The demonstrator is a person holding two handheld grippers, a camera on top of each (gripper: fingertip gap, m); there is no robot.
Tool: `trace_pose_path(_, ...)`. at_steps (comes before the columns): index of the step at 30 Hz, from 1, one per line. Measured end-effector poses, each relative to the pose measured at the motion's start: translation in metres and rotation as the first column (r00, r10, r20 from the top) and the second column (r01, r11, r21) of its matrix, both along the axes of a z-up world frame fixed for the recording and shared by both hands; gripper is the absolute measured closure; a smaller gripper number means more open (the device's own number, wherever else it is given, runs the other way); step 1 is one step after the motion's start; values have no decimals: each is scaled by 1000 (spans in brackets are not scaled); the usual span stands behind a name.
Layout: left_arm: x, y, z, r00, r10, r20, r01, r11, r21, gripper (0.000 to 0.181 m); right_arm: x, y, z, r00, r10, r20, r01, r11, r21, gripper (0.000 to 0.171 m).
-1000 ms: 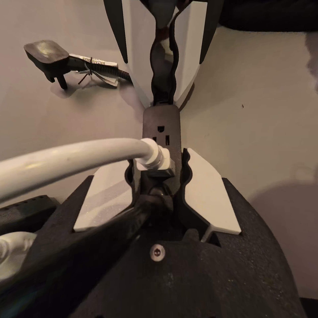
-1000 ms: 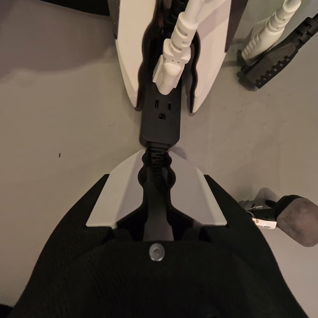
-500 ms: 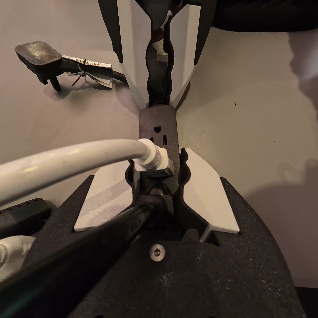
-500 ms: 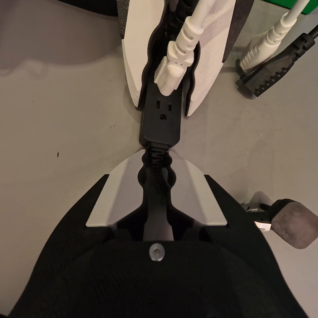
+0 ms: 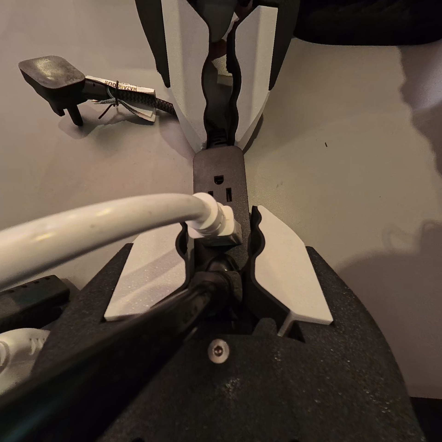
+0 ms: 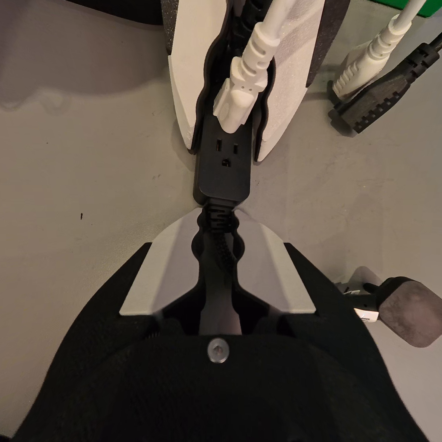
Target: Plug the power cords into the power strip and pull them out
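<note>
- While my left gripper (image 5: pixel 218 241) pinches the black power strip (image 5: pixel 220 186) mid-worktop, I keep it flat.
- My right gripper (image 6: pixel 217 222) clamps its braided cord (image 6: pixel 221 248); white plug (image 6: pixel 235 105) seated, I pull straight.

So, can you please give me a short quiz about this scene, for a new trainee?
1. True or false: every visible socket on the power strip is filled.
2. What does the right tool grip? A: a white plug. B: the strip's braided cord. C: nothing.
3. What colour is the plug seated in the strip between the fingers of the left tool?

Key: 1. False, one socket is empty. 2. B. 3. White.
</note>
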State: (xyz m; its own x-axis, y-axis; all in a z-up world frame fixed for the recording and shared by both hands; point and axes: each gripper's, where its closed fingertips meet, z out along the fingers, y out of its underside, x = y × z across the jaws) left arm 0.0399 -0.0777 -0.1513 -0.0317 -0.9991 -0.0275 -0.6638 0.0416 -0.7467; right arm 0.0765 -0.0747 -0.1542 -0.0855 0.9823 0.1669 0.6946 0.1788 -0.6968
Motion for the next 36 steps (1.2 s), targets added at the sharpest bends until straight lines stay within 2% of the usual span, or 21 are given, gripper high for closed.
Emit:
trace_pose_path(12, 0, 1, 0, 1000, 5, -1, -5, 1000, -5, 129, -1, 0, 0, 1000, -3, -12, 3, 1000, -13, 151)
trace_pose_path(18, -2, 10, 0, 999, 35, -3, -35, 999, 1, 127, -3, 7, 2, 997, -56, -46, 54, 998, -43, 139)
trace_pose_path(25, -2, 11, 0, 999, 48, 0, -48, 999, 4, 127, -5, 11, 4, 994, -82, -78, 79, 996, -52, 135)
trace_pose_path(31, -3, 9, -1, 999, 44, -14, -44, 999, -12, 117, -7, 6, 17, 992, -53, -116, 54, 999, 3, 138)
trace_pose_path(36, -2, 9, 1, 999, 34, 2, -34, 999, -4, 116, -6, 10, 39, 972, -93, -216, 97, 995, 8, 135)
